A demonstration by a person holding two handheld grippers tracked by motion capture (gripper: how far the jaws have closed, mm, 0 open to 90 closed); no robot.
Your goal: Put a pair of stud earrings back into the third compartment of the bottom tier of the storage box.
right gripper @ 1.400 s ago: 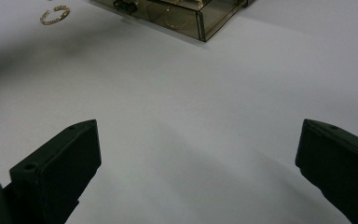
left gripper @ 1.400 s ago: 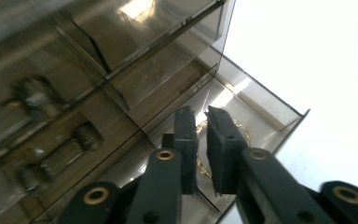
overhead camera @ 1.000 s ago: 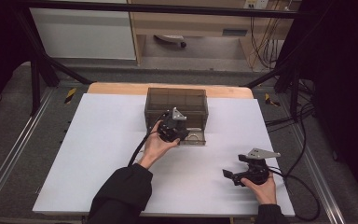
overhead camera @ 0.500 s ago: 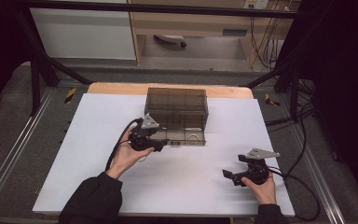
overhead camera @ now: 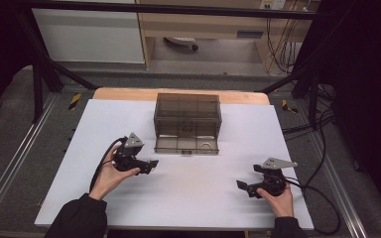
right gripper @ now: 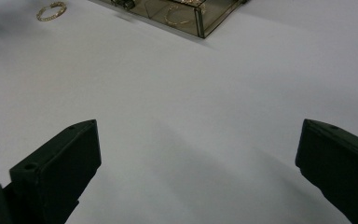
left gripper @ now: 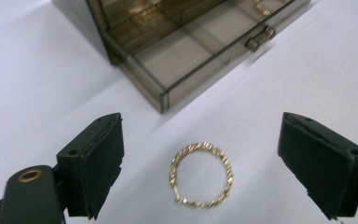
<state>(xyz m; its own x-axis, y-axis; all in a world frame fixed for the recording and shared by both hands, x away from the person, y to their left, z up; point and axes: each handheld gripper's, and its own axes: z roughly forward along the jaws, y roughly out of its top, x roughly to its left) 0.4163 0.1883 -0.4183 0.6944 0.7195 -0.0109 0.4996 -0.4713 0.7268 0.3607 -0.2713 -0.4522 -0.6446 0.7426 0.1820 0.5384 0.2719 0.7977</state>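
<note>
Black two-jaw tongs, left (overhead camera: 151, 165) and right (overhead camera: 242, 186), each carry a grey three-cornered plate on top and trail a black cable. The left tongs' body bears a brass-coloured ring. Both of the person's sleeves are black.

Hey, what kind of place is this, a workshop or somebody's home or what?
Most likely a lab bench set up for recording handling tasks. A white table stands inside a black metal frame, cables trail across the floor, and each hand holds a camera-bearing gripper beside a smoky drawer box.
</note>
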